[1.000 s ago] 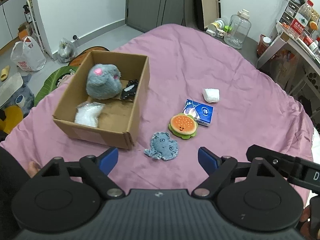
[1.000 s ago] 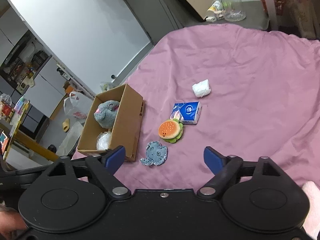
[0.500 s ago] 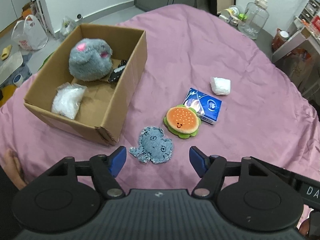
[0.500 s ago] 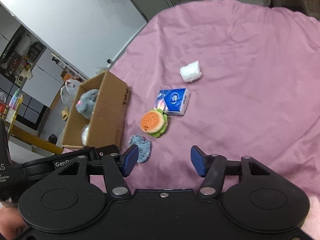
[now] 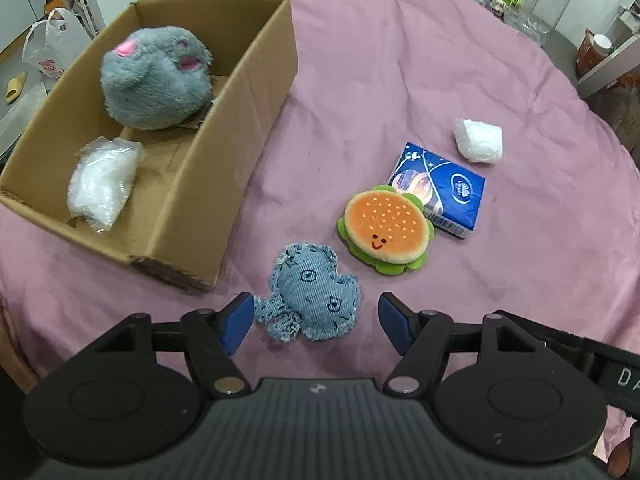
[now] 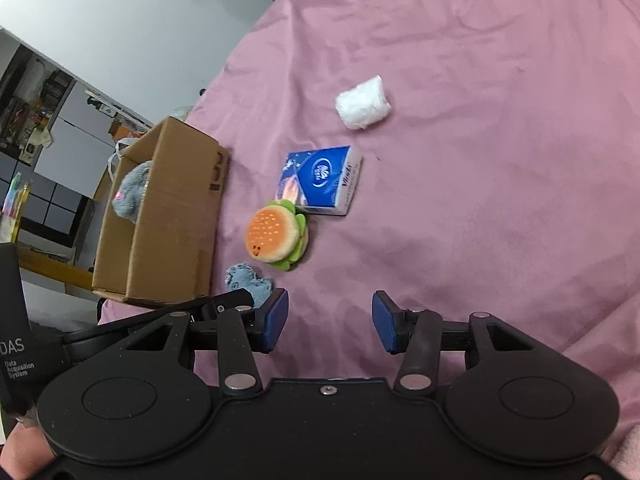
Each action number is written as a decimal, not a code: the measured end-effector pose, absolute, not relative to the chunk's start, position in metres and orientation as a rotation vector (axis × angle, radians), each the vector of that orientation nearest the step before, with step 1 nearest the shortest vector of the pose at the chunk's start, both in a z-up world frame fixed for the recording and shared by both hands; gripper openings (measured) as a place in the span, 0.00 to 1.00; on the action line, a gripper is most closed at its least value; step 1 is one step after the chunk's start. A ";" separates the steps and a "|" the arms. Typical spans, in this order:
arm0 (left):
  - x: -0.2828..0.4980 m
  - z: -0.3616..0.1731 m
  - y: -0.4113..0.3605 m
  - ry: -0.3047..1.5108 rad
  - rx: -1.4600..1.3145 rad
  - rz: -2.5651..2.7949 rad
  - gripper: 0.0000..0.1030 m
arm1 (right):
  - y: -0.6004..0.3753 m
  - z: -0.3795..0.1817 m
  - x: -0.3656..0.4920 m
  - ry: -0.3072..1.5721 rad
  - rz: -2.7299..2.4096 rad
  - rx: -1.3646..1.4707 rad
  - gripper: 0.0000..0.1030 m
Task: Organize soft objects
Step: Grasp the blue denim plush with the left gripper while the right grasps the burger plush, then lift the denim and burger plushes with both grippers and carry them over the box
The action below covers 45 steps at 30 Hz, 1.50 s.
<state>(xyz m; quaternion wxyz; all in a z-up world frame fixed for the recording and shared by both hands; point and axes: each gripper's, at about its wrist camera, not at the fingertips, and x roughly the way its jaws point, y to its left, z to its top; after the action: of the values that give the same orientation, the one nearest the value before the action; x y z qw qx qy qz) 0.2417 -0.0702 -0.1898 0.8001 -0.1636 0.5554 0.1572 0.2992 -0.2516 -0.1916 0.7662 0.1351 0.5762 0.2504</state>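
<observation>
Where the pink cloth (image 5: pixel 420 80) spreads over the table, a small frayed blue denim plush (image 5: pixel 311 293) lies flat just in front of the near corner of an open brown cardboard box (image 5: pixel 224 184), apart from the box wall. The left gripper (image 5: pixel 316 317) hangs above this denim plush with its blue pads either side of it; the left pad (image 5: pixel 236 320) sits close to the plush's frayed edge and the right pad is clear of it, so the jaws stand part open and grip nothing. In the right wrist view the denim plush (image 6: pixel 250 282) shows partly behind the left gripper's dark finger.

Just beyond it lies a round orange hamburger plush with a green felt rim and a stitched smile (image 5: pixel 384 228), its far edge resting against a blue soft pack of tissues (image 5: pixel 444 192). Further off, apart from the pack, sits a white crumpled soft wad (image 5: pixel 479 140).

Inside the box rest a fluffy grey round plush with pink patches (image 5: pixel 156 76) toward the far end and a clear bag of white stuffing (image 5: pixel 102 184) nearer the front.

The right gripper (image 6: pixel 330 322) hovers over bare cloth to the side of the denim plush, and its jaws have just been closing; they stand narrowly apart with nothing between them.

A clear plastic jar (image 5: pixel 536 0) stands beyond the table edge, and a white plastic bag (image 5: pixel 48 52) lies on the floor past the box.
</observation>
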 end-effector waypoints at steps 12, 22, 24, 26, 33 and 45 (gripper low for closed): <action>0.266 -0.223 -0.067 1.264 -0.349 0.341 0.54 | -0.238 -0.212 0.324 1.303 0.566 0.319 0.47; 0.265 -0.223 -0.065 1.266 -0.380 0.347 0.32 | -0.211 -0.218 0.341 1.314 0.646 0.337 0.49; 0.266 -0.223 -0.064 1.265 -0.386 0.344 0.31 | -0.206 -0.221 0.343 1.318 0.650 0.340 0.49; 0.267 -0.222 -0.062 1.264 -0.394 0.343 0.30 | -0.201 -0.224 0.345 1.322 0.654 0.342 0.49; 0.264 -0.216 -0.056 1.247 -0.408 0.340 0.27 | -0.194 -0.226 0.348 1.312 0.666 0.298 0.18; 0.252 -0.184 -0.061 1.199 -0.408 0.278 0.27 | -0.212 -0.193 0.323 1.269 0.605 0.271 0.13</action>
<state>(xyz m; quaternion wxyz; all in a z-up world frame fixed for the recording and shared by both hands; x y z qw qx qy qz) 0.2522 -0.0614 -0.1840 0.7970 -0.1900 0.5584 0.1297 0.3234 -0.2119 -0.1933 0.7546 0.1240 0.5818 0.2772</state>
